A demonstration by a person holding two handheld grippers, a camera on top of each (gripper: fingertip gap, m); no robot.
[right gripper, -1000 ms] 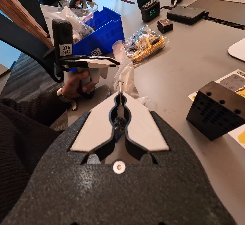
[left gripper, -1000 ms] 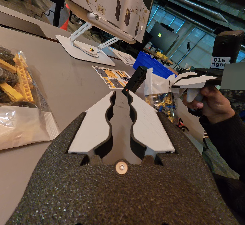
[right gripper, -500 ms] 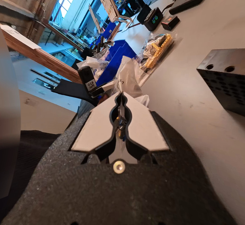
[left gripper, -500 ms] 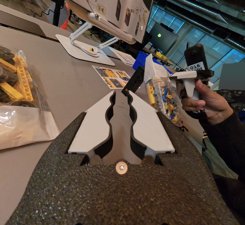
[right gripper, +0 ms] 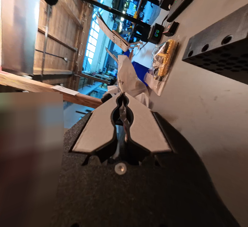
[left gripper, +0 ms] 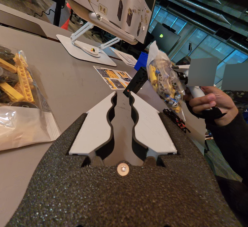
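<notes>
While the right gripper (right gripper: 122, 93) pinches the small clear bag (left gripper: 165, 82) of tiny yellow, blue and grey pieces, its two fingers are pressed tight on the plastic. The bag hangs up in the air, above the grey table (left gripper: 75, 81) and close to the black block with holes (left gripper: 138, 81). From the left wrist view, a hand (left gripper: 209, 102) holds that gripper on the right side.

The left gripper (left gripper: 122, 93) has its fingers apart and holds nothing. It sits low over the table, pointing at the black block. A bigger bag of yellow beams (left gripper: 17, 81) lies flat to its left. A picture sheet (left gripper: 114, 77) lies just past the block.

A thin bag can slip, so I think a firm pinch near the top edge and a slow, steady hand work best. Keeping the bag away from the block helps too.
</notes>
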